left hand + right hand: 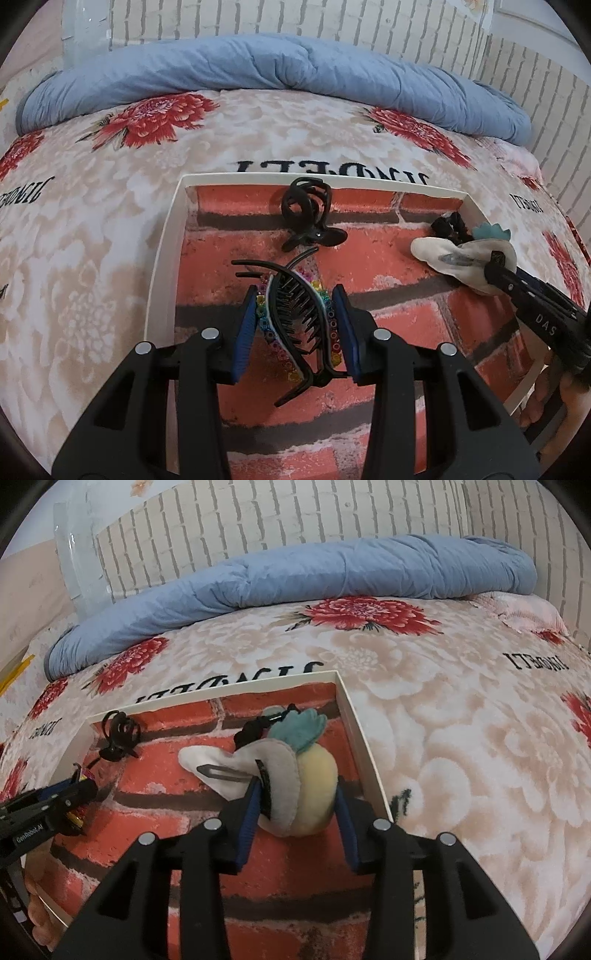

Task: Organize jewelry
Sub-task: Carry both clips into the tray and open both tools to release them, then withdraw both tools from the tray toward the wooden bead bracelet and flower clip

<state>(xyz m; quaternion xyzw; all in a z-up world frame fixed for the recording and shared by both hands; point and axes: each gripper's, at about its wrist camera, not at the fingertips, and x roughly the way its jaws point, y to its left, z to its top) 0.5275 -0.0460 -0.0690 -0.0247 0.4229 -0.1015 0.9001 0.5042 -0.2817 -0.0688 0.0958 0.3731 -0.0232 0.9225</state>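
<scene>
while my left gripper (301, 325) clamps the beaded banana clip (295, 325) low in the white-rimmed tray (166, 258), a glossy black claw clip (308, 214) lies just beyond at 12 o'clock. my right gripper (295, 806) squeezes the felt plush hair clip (291, 786) at the tray's 2 o'clock corner, touching a black scrunchie (251, 734). brick-print tray floor, floral bedspread (461, 738), rumpled blue quilt (295, 62).
</scene>
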